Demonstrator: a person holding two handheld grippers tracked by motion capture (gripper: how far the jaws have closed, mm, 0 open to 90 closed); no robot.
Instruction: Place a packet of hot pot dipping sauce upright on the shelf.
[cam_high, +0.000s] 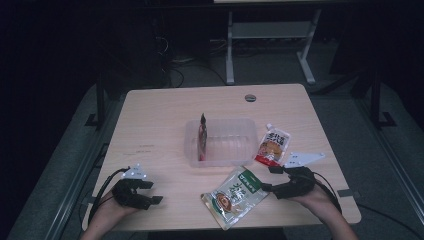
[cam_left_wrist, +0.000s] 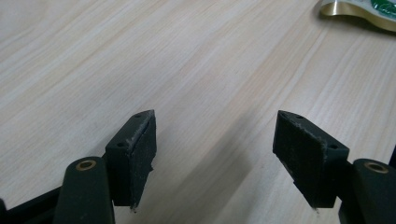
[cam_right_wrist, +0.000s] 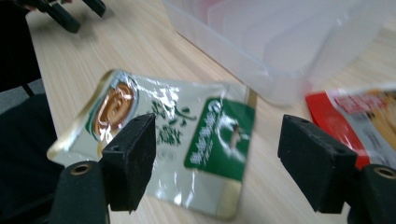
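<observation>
Left gripper (cam_high: 141, 192): near-left on the table (cam_high: 150, 115), jaws spread over bare wood, idle. Centre: clear tub (cam_high: 220, 142) with one packet (cam_high: 202, 137) standing on edge at its left wall; nearer, green pouch (cam_high: 235, 195) flat by the near edge; red pouch (cam_high: 273, 145) just right of the tub. Right gripper (cam_high: 272, 180): near-right, jaws spread towards the green pouch's right end, probably the next pick; best to pinch that edge squarely and lift it into the tub.
</observation>
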